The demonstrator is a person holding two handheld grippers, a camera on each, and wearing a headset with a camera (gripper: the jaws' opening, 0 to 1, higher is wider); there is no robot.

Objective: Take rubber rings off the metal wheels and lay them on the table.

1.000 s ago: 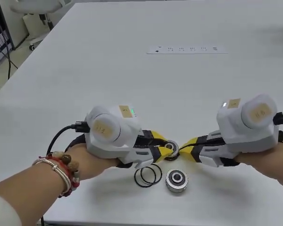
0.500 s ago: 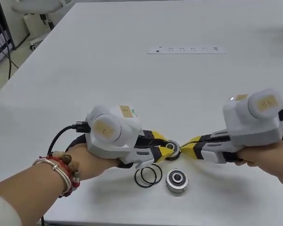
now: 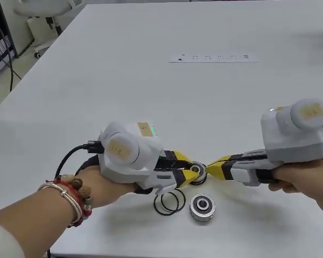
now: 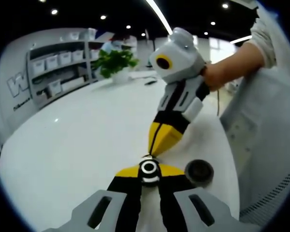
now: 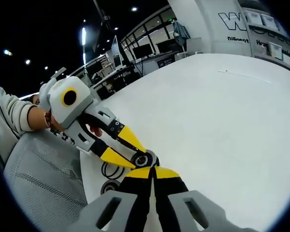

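While the left gripper (image 3: 190, 170) clamps a wheel (image 3: 197, 172) in its jaws just above the worktop (image 3: 151, 97), the right gripper (image 3: 211, 167) meets that wheel's rim from the opposite side. Its jaws are closed to a point, and whether they pinch anything there cannot be told. Nearer the person than the held wheel, a second wheel (image 3: 202, 206) lies flat, with two loose rings (image 3: 168, 200) overlapping just beside it, all close to the worktop's near edge. Beyond the held wheel the white surface stretches wide to a power strip (image 3: 213, 56) well away.
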